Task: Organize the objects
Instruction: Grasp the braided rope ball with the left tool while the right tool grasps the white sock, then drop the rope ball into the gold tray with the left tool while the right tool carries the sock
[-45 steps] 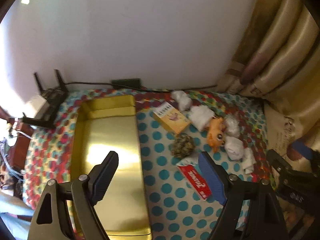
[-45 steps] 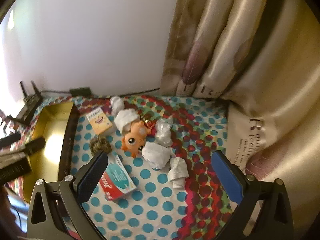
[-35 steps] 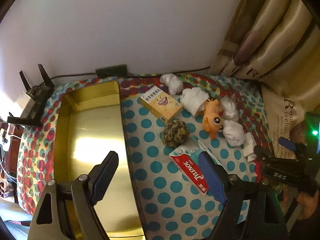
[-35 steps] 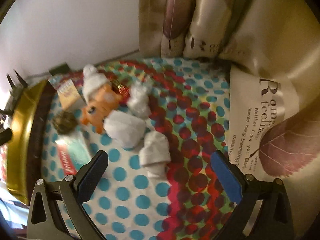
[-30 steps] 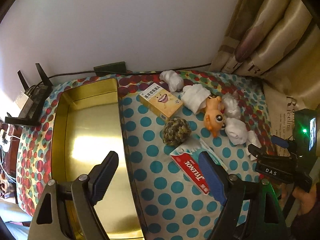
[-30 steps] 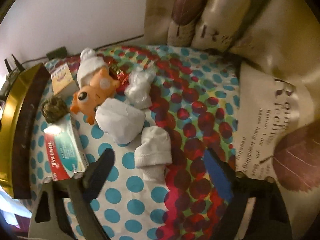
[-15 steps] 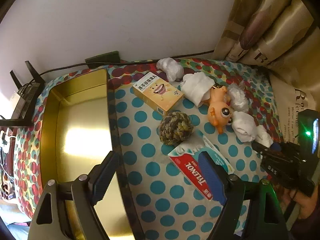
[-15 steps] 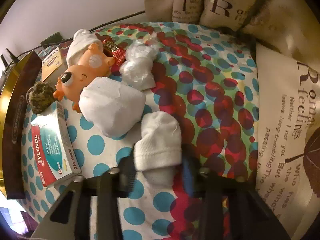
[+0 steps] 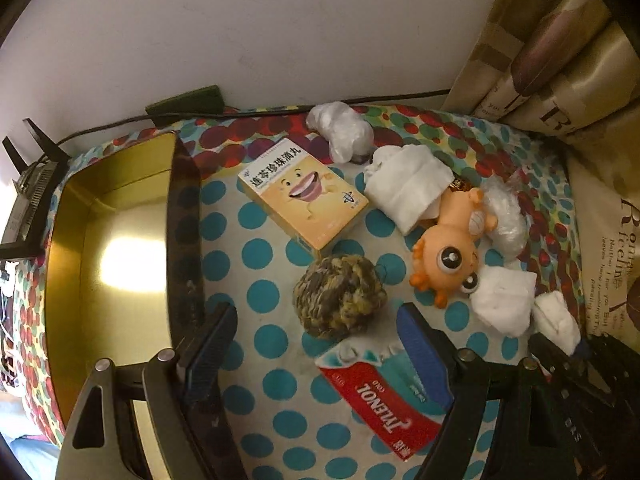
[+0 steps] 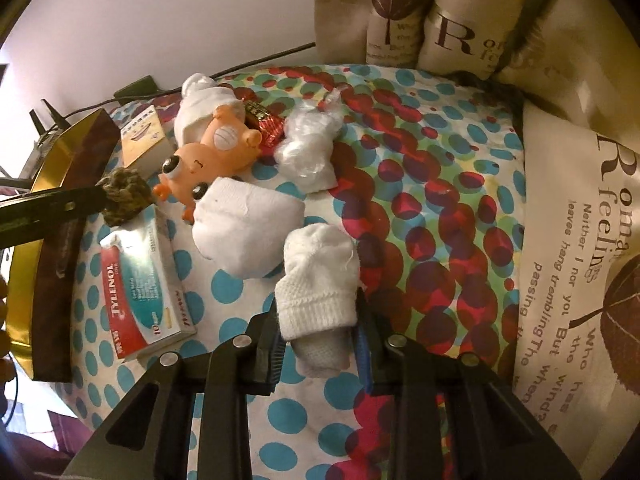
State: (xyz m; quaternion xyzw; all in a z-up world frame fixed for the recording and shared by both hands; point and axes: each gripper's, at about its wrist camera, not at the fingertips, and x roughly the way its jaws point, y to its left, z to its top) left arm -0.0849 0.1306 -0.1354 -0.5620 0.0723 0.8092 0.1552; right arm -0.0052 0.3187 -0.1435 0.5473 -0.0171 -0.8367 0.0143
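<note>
The right gripper (image 10: pixel 318 330) has just been closing, and its jaws now clamp the ribbed cuff of a small white sock (image 10: pixel 316 276) that lies on the spotted cloth (image 10: pixel 420 200), near the right edge of the pile and just beside a larger white bundle (image 10: pixel 246 228). The grip sits low on the cuff while the toe end rests toward the far side, so a good lift goes straight up first, letting the limp toe peel free without dragging the bundle or the orange toy (image 10: pixel 208 156) behind it. The left gripper (image 9: pixel 316 346) hangs with its jaws wide apart and nothing between the pads, above the woven ball (image 9: pixel 340 296) and the near end of the Tylenol box (image 9: pixel 384 392); the ball looks like its target. To take it cleanly, the fingers should come down on either side of the ball's widest part, clear of the box edge it touches. The gold tray (image 9: pixel 68 208) sits at the left, empty as far as shown, and is the likely place for both items; carry the sock high enough to clear the tray's dark rim.
</note>
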